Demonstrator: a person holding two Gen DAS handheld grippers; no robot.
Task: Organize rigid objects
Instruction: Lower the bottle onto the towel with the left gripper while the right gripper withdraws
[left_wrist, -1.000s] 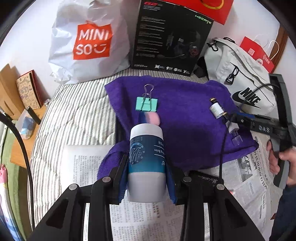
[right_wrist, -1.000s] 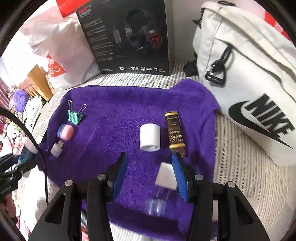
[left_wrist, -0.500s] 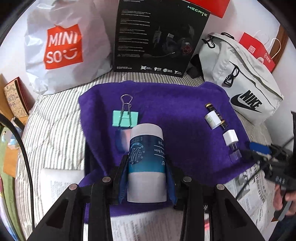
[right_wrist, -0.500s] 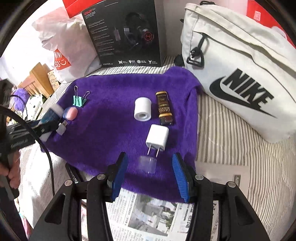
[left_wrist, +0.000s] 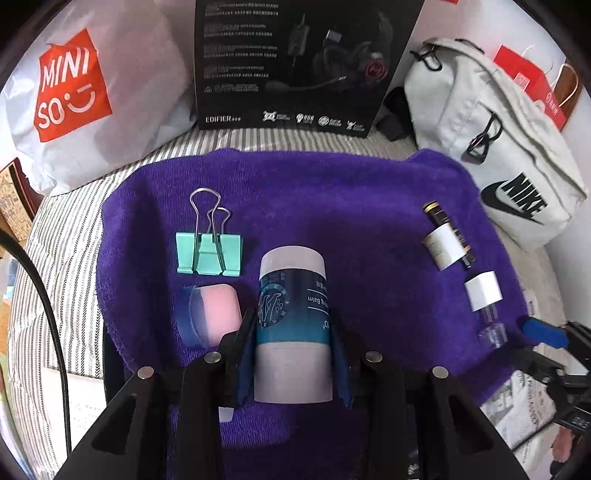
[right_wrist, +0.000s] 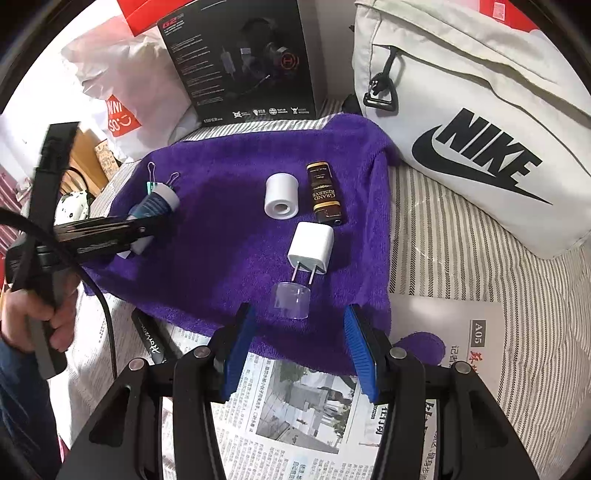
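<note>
My left gripper (left_wrist: 293, 354) is shut on a white and teal balm tube (left_wrist: 293, 321), held over the near left of the purple towel (left_wrist: 314, 192). Beside the tube lie a pink capped piece (left_wrist: 216, 314) and a mint binder clip (left_wrist: 209, 253). In the right wrist view the left gripper (right_wrist: 147, 218) shows at the towel's left with the balm tube (right_wrist: 157, 201). My right gripper (right_wrist: 299, 347) stands open at the towel's near edge, just short of a clear cap (right_wrist: 291, 300). Beyond it lie a white plug charger (right_wrist: 311, 247), a white roll (right_wrist: 282, 197) and a brown bottle (right_wrist: 325, 192).
A black headset box (left_wrist: 295, 62) and a white Miniso bag (left_wrist: 85, 96) stand behind the towel. A grey Nike bag (right_wrist: 480, 122) lies at the right. Newspaper (right_wrist: 295, 417) covers the striped bedding near me. A hand (right_wrist: 33, 317) holds the left gripper's handle.
The left gripper has moved forward and down over the towel with the balm tube, now beside the pink piece. The right gripper drew back from the charger to the towel's near edge.
</note>
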